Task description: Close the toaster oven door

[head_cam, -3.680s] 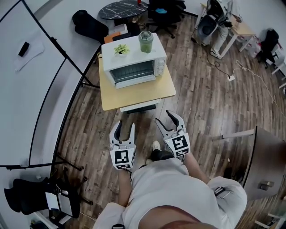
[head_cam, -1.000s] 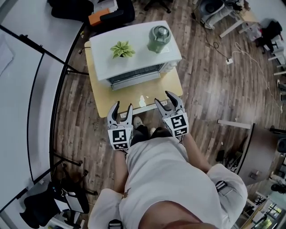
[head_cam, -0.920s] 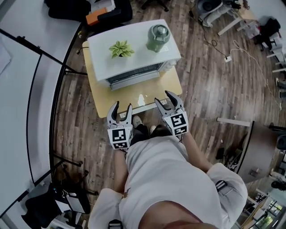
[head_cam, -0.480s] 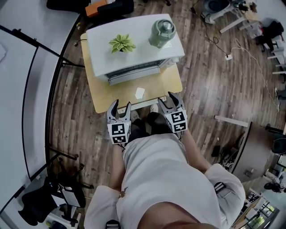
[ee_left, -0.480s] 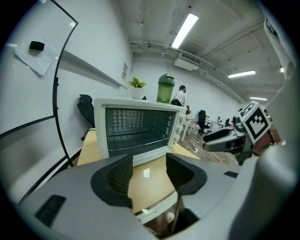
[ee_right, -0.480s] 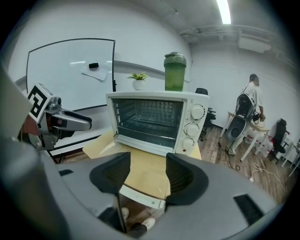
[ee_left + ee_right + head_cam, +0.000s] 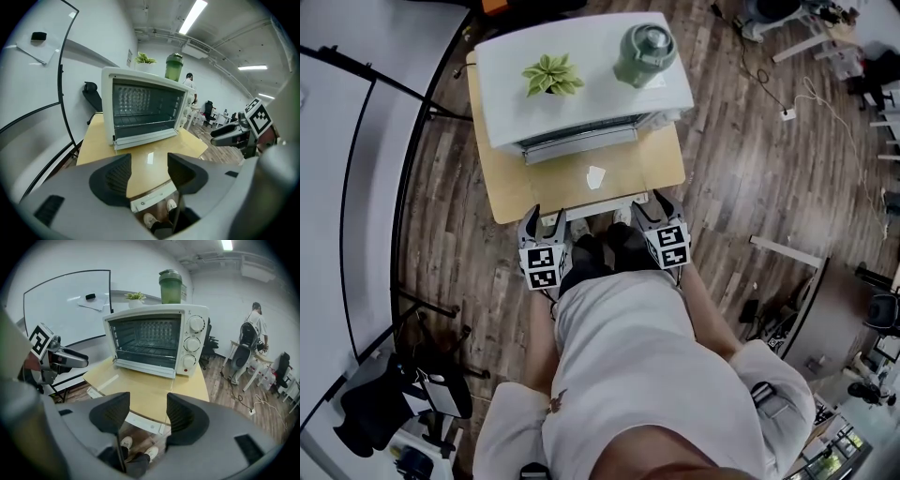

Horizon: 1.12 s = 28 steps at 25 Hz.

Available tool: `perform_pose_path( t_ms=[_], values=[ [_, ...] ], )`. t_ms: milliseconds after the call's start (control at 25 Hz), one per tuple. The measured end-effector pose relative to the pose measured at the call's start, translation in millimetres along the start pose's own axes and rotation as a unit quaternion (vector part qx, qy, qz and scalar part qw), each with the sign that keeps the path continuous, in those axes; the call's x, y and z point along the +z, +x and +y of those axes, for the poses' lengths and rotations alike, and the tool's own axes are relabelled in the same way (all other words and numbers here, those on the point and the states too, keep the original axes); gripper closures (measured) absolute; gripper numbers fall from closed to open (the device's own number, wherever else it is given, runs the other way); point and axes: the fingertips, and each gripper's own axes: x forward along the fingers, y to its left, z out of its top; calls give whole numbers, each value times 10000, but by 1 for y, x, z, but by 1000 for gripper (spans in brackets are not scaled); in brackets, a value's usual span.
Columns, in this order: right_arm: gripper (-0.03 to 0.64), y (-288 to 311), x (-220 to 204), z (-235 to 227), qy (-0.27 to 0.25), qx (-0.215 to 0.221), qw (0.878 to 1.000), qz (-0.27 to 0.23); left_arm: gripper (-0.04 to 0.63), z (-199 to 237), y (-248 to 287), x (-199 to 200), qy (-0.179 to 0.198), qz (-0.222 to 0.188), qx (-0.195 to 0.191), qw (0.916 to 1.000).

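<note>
Approach step: left gripper (image 7: 544,217) and right gripper (image 7: 652,208) hover at near edge of desk (image 7: 652,169), both empty. Right jaws apart; left jaws opening, nothing between. Toaster oven (image 7: 591,94) sits along far edge. Door (image 7: 145,137) apparently dropped flat, seen edge-on as pale strip. Next: reach across, get under door's front lip, swing it up. Handle not discernible from any view.

toaster oven (image 7: 592,105): white
table (image 7: 649,171): pale yellow
jar (image 7: 644,54): green, darker lid
plant (image 7: 550,73): green
floor (image 7: 741,169): laid in brown planks
</note>
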Motion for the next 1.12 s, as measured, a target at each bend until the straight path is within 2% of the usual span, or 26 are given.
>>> perform_pose_path(
  t_ms=[560, 1120],
  values=[
    [368, 29, -45, -6, 114, 177, 9989, 430, 323, 16, 14, -59, -404, 571, 112, 9975],
    [341, 55, -88, -10, 530, 259, 9947, 846, 285, 26, 32, -110, -1051, 1020, 78, 9892]
  ],
)
